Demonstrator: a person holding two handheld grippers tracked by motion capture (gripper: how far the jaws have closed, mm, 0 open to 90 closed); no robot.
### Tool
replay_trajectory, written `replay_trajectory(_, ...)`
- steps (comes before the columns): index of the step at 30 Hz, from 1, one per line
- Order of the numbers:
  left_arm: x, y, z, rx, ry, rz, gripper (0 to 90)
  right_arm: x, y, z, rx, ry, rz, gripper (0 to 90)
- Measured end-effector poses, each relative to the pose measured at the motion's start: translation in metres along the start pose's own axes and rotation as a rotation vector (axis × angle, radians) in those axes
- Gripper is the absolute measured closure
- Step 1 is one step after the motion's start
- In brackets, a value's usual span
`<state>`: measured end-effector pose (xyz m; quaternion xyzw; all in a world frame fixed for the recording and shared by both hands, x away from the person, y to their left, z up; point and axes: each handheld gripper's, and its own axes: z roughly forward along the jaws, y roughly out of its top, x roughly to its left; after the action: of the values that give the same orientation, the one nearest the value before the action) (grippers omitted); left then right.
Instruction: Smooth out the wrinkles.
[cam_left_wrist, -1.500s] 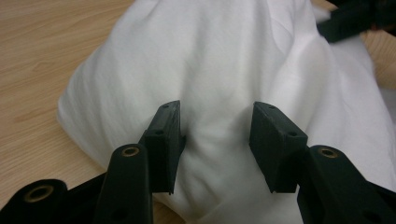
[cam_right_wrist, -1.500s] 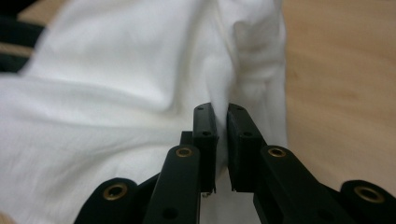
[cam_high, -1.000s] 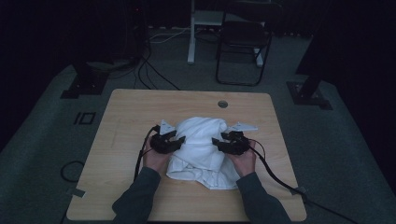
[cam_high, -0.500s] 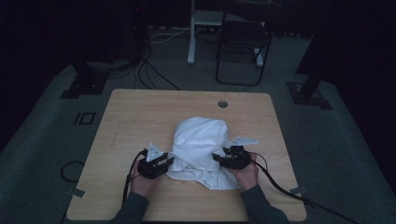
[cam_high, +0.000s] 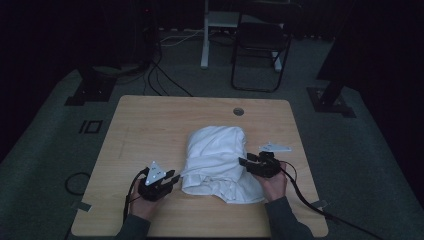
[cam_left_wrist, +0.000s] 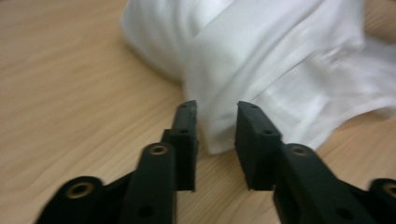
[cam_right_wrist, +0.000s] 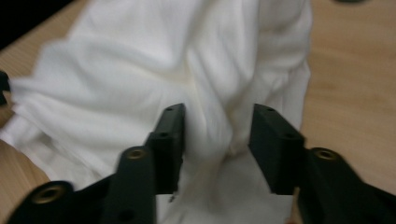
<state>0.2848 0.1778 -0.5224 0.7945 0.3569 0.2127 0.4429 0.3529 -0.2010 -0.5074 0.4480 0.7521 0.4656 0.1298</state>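
A white cloth (cam_high: 220, 162) lies bunched on the bench (cam_high: 150, 125). The left claw (cam_left_wrist: 215, 116), low by the cloth's near-left corner, has just been opening, its jaws apart and empty. The right claw (cam_right_wrist: 217, 121) points into the cloth's right edge; cloth seems bunched between its closing jaws, ungripped.

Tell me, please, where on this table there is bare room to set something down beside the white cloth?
The widest bare stretch is the table's left half, between its left edge and the white cloth, and the far strip around the round hole. It is crowded along the near edge, where the left claw and right claw flank the cloth.
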Motion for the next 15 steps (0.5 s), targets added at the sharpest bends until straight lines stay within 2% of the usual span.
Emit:
replay_trajectory(1,-0.002,0.007,0.000,-0.031,-0.014,0.003,62.2,0.006,0.008,-0.004,-0.060,0.019,-0.031,47.2)
replay_trajectory(3,-0.003,0.016,0.004,-0.051,-0.018,0.005,59.0,0.014,0.018,-0.004,-0.100,0.036,-0.065,45.5)
replay_trajectory(4,-0.003,0.016,0.004,-0.051,-0.018,0.005,57.4,0.014,0.018,-0.004,-0.100,0.036,-0.065,45.5)
replay_trajectory(5,-0.005,0.027,0.012,-0.062,-0.039,0.011,56.6,0.021,0.029,0.001,-0.121,0.046,-0.103,45.3)
replay_trajectory(6,-0.005,0.027,0.012,-0.062,-0.039,0.011,56.1,0.021,0.029,0.001,-0.121,0.046,-0.103,45.3)
replay_trajectory(7,-0.008,0.036,0.025,-0.045,-0.077,0.013,54.5,0.025,0.036,0.014,-0.113,0.048,-0.125,45.1)
replay_trajectory(8,-0.008,0.036,0.025,-0.045,-0.077,0.013,54.1,0.025,0.036,0.014,-0.113,0.048,-0.125,45.1)
replay_trajectory(9,-0.017,0.040,0.039,-0.016,-0.115,0.027,54.3,0.023,0.035,0.032,-0.045,0.023,-0.128,45.8)
replay_trajectory(10,-0.017,0.040,0.039,-0.016,-0.115,0.027,55.5,0.023,0.035,0.032,-0.045,0.023,-0.128,45.8)
replay_trajectory(11,-0.028,0.040,0.048,0.003,-0.166,0.041,55.7,0.019,0.027,0.050,0.043,-0.050,-0.146,47.4)
replay_trajectory(12,-0.028,0.040,0.048,0.003,-0.166,0.041,55.9,0.019,0.027,0.050,0.043,-0.050,-0.146,47.4)
replay_trajectory(13,-0.033,0.039,0.052,0.011,-0.180,0.051,57.4,0.010,0.016,0.062,0.093,-0.071,-0.108,48.0)
replay_trajectory(14,-0.037,0.037,0.054,0.016,-0.198,0.055,57.4,0.010,0.016,0.062,0.093,-0.071,-0.108,48.0)
replay_trajectory(15,-0.042,0.035,0.057,0.024,-0.220,0.054,58.4,0.005,0.012,0.066,0.108,-0.074,-0.086,48.0)
